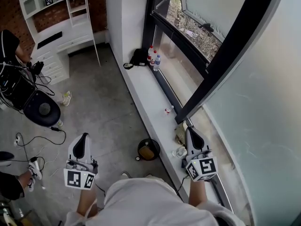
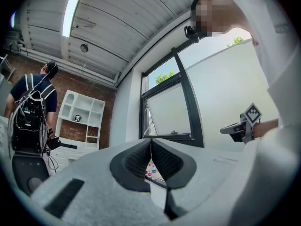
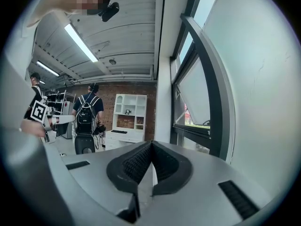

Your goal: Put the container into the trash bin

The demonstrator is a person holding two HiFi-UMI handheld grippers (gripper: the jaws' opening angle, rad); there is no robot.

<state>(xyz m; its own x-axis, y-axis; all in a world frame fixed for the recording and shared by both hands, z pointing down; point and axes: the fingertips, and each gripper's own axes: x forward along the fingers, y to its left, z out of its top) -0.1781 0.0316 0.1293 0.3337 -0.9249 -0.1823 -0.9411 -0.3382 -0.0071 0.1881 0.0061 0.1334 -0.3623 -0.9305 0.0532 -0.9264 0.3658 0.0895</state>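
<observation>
The container [image 1: 180, 151] is a small pale thing, partly see-through and shaped somewhat like a cup. It is too small in the head view to tell more. It stands on the white window ledge [image 1: 141, 93], near the trash bin [image 1: 156, 145] on the bin's right side, just beside the right gripper [image 1: 192, 132]. No gripper holds it.

The trash bin is round, black and low, with a smooth rim. It stands on the grey concrete floor [image 1: 108, 107], close to the foot of the ledge. Inside it lies a tan thing [image 1: 147, 152]; what it is I cannot tell.

The right gripper is to the right of the bin, over the ledge. Its dark ribbed pads are pressed together and nothing is between them. The left gripper [image 1: 83, 138] is well to the left of the bin, over the floor. Its jaws are also closed and empty, ribbed pad against ribbed pad. Both grippers have a grey matte shell and a cube with black-and-white square markers.

Far beyond the bin, at the other end of the ledge, stand some small plastic bottles [image 1: 153, 56] next to a black bag [image 1: 139, 57]. Above and to the right of the bin runs the thick black window frame [image 1: 225, 55] with pale frosted glass. Far up and to the left of the bin is a white shelf unit [image 1: 56, 18] in front of a red brick wall [image 1: 11, 11].
</observation>
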